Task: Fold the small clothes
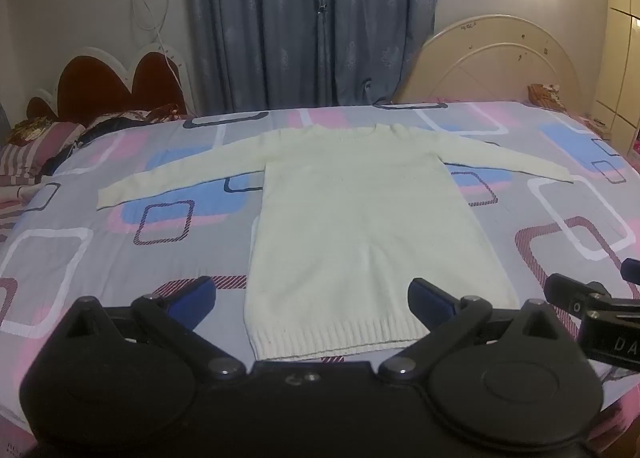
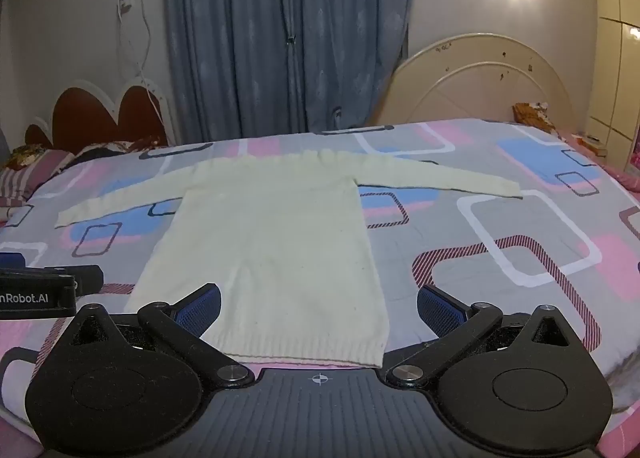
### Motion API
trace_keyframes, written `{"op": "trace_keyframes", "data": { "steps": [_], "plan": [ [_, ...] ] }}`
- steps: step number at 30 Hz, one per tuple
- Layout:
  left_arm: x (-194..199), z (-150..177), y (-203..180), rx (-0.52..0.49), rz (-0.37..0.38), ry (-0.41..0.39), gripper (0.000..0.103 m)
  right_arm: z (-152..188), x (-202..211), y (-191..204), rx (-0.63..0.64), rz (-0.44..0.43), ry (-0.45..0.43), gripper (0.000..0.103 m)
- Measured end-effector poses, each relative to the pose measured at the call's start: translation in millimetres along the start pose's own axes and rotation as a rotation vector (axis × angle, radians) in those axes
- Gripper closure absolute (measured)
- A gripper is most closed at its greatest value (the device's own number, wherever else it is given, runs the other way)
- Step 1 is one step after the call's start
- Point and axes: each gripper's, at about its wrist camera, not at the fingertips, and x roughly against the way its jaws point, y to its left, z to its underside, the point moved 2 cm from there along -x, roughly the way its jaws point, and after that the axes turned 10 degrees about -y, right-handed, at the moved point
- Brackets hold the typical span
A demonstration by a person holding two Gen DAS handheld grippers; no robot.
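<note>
In the left wrist view, the left gripper [image 1: 312, 302] is nearest, its jaws spread wide and grasping nothing, poised just short of the ribbed hem [image 1: 332, 340] of a pale sweater [image 1: 352, 209]. The sweater lies flat on the patterned bedspread [image 1: 100, 250], hem near, collar far, both sleeves stretched out to left and right; laid open like this, every edge is easy to reach for a first fold. At the right edge the tip of the right gripper [image 1: 600, 298] shows beside it.

In the right wrist view, the right gripper [image 2: 319, 308] is nearest, jaws likewise released and empty, framing the near right part of the hem [image 2: 304, 350]. The sweater [image 2: 272, 225] sits left of centre here, and the left gripper [image 2: 44, 286] peeks in at the left edge. Both tools seem lined up along the hem, likely so each can take a bottom corner. No fold has been made yet.
</note>
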Motion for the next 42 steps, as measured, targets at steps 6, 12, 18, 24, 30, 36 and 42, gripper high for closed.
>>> {"op": "trace_keyframes", "data": {
  "steps": [6, 12, 18, 24, 30, 36, 42],
  "plan": [
    [-1, -1, 0, 0.0, -0.001, 0.0, 0.0, 1, -2, -1, 0.0, 0.001, -0.001, 0.0],
    [-4, -3, -2, 0.0, -0.003, 0.004, 0.0, -2, -1, -3, 0.0, 0.008, 0.004, 0.0],
    [-6, -6, -5, -0.008, 0.0, 0.004, 0.0, 0, -9, -10, -0.013, 0.009, -0.007, 0.0],
    [-10, -7, -6, -0.008, -0.004, 0.006, 0.0, 0, -12, -12, -0.017, 0.013, -0.01, 0.0],
    [-15, -10, -10, -0.004, -0.01, 0.014, 0.0, -1, -14, -15, -0.028, 0.013, -0.018, 0.0],
    [-20, -12, -12, -0.007, -0.009, 0.02, 0.0, -4, -18, -22, -0.032, 0.009, -0.059, 0.0],
    [-28, -14, -14, 0.002, -0.013, 0.025, 0.0, -8, -25, -29, -0.034, 0.034, -0.052, 0.0]
  ]
}}
